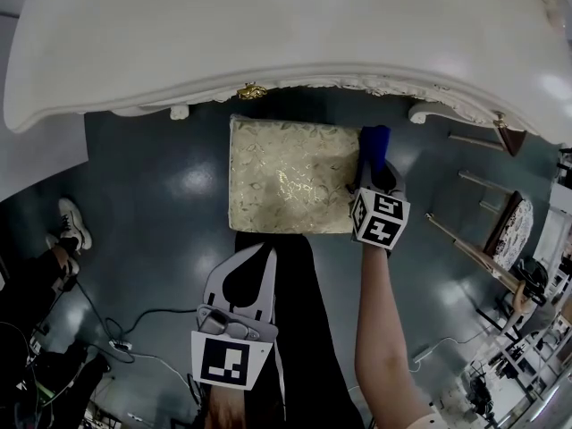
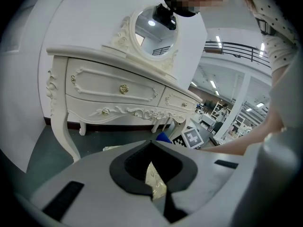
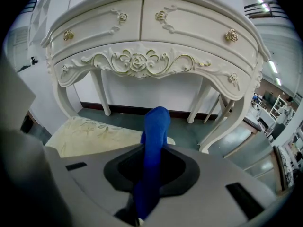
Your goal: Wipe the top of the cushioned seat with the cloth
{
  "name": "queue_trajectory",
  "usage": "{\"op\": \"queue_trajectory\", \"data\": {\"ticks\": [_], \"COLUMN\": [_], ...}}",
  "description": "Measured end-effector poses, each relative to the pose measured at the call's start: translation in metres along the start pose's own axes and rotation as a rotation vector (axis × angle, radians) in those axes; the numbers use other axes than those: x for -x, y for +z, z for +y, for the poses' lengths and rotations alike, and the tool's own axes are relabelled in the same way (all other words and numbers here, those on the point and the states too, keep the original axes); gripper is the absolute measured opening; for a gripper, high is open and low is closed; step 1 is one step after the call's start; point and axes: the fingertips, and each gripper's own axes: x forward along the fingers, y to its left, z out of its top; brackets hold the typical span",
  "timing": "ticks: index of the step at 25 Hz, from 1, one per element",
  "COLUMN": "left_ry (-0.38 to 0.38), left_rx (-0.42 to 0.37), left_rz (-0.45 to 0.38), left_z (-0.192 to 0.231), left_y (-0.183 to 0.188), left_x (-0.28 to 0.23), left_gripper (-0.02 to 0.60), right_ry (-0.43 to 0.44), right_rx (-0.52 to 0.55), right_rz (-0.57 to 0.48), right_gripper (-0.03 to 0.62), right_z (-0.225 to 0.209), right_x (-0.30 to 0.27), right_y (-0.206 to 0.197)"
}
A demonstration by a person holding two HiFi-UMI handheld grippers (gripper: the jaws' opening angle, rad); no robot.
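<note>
1. Our right gripper (image 1: 375, 172) is clamped on the blue cloth (image 1: 375, 141). The cloth runs up between the jaws and sticks out past their tips. We judge that this leaves a free end to drag over the fabric.
2. We hold the cloth at the far right corner of the seat (image 1: 286, 177), right at its edge. We cannot tell whether it touches the top.
3. We see the seat standing just in front of the table (image 1: 268, 34). Starting at the far side would probably let us pull strokes toward ourselves.
4. We keep the left gripper (image 1: 259, 256) back by the seat's near edge, out of the wiping path. Its jaws are together with nothing between them.
5. We judge the wiping to be barely begun.
</note>
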Motion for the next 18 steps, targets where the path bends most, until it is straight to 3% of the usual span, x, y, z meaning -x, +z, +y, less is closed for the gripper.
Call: {"op": "queue_trajectory", "data": {"ticks": [18], "left_ry": [0.025], "left_rx": [0.046], "left_rz": [-0.018], "left_z": [0.010], "left_y": [0.006], "left_x": [0.006], "left_gripper": [-0.002], "right_ry": [-0.015], "right_rx": [-0.008], "right_rz": [0.038], "right_gripper": [0.067], "right_z": [0.015], "right_x": [-0.009], "right_y": [-0.003]}}
